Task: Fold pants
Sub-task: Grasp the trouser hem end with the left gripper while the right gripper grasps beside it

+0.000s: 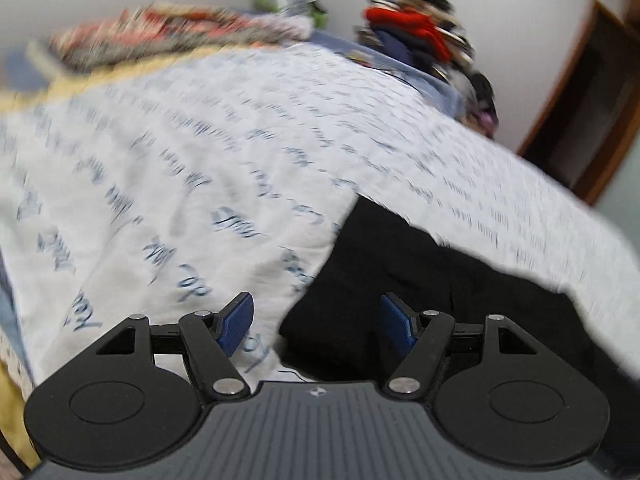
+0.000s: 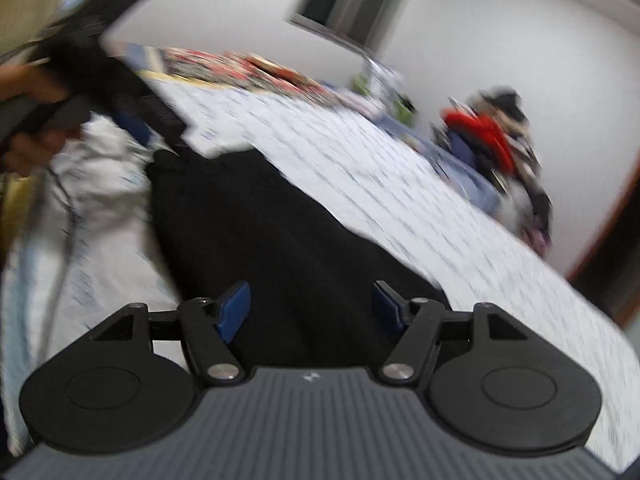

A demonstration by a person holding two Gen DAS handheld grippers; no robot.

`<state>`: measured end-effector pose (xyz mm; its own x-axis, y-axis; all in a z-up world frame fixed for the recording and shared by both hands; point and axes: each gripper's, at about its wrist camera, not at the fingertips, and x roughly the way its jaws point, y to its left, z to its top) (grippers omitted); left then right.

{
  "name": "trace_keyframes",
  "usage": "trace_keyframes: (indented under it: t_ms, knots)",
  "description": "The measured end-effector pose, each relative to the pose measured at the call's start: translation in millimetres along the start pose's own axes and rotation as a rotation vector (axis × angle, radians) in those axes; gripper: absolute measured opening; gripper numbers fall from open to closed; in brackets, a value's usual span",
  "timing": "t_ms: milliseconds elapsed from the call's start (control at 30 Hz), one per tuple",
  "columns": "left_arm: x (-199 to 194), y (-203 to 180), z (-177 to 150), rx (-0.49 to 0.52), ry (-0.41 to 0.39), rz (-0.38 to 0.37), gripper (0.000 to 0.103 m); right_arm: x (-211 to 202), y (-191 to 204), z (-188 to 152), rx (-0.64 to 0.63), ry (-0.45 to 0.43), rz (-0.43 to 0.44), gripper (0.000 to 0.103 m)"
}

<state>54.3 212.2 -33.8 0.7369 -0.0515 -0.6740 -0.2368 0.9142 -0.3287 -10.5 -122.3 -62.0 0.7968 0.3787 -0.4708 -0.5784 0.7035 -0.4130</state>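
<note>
The black pants [image 2: 256,232] lie flat on the white printed bedspread [image 1: 168,152], a long dark strip that starts right under my right gripper [image 2: 310,308] and runs away from it, up and to the left, toward my left gripper [image 2: 120,92], which hovers over the far end of the strip. So the long axis runs from one of my tools to the other, roughly along the near side of the bed. I judge that is why I hold one tool at each end: an end can be lifted and carried over to meet the other. I cannot tell which end is the waist; the cloth is too dark and the pictures are blurred.

From my left gripper [image 1: 318,320], the pants [image 1: 420,288] lie ahead and to the right, with a squared edge just beyond the right fingertip; the left fingertip is over bare bedspread.

Both tools are spread wide, blue pads [image 1: 236,322] well apart, with nothing between them. Neither has hold of the cloth.

Farther out, past the bedspread, a patterned quilt [image 1: 172,36] is bunched along the far edge, and a pile of clothes [image 1: 424,44] with something red in it sits at the far right corner, well clear of the pants.
</note>
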Motion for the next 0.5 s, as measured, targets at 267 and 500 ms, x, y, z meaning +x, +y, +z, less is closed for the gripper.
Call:
trace_keyframes:
  t_ms: [267, 500]
  knots:
    - [-1.4, 14.5, 5.4, -0.08, 0.126, -0.088, 0.07, 40.0, 89.6, 36.6, -0.433, -0.105, 0.044, 0.063]
    - [2.0, 11.2, 2.9, -0.115, 0.168, -0.11, 0.071, 79.1, 124.6, 44.2, -0.605, -0.086, 0.038, 0.051]
